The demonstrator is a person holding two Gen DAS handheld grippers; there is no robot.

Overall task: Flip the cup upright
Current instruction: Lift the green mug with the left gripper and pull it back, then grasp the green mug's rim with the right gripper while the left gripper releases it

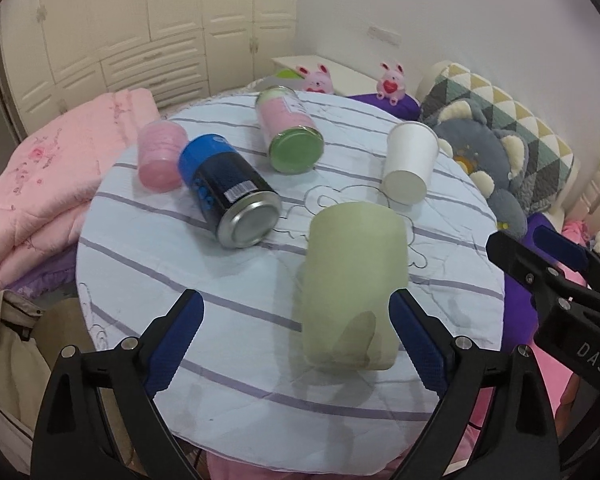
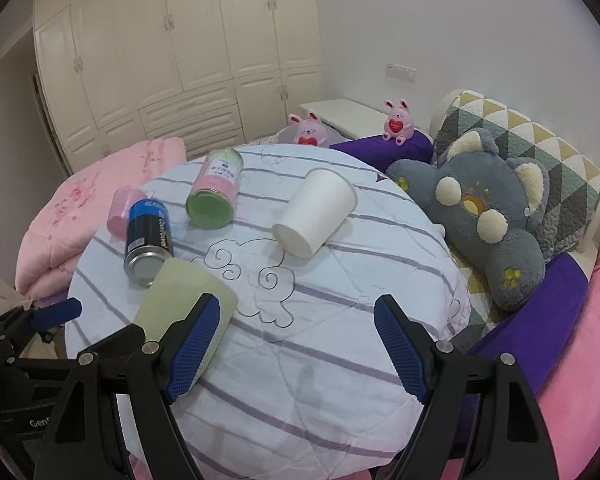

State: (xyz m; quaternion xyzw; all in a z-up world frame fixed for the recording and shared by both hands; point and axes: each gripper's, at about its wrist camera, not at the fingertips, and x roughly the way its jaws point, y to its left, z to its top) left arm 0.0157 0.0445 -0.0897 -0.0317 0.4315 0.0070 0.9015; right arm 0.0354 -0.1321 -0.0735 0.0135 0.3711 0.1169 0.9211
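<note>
Here, three cups [image 1: 350,280] [image 1: 410,162] [image 1: 159,154] – all toppled, two cans [image 1: 230,196] [image 1: 290,132]

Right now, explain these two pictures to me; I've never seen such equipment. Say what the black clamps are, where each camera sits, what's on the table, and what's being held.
No robot here: a person carries a two-finger hand-held gripper in each hand, each with a fisheye camera looking along its blue-padded fingers. One picture is from the left hand-held gripper, the other from the right hand-held gripper.

On the round table with a striped cloth, five containers lie on their sides: a pale green cup, a white paper cup, a blue can, a pink jar with a green lid and a small pink cup.

Both grippers are open and hold nothing. The green cup lies between the left one's fingers, ungripped.
</note>
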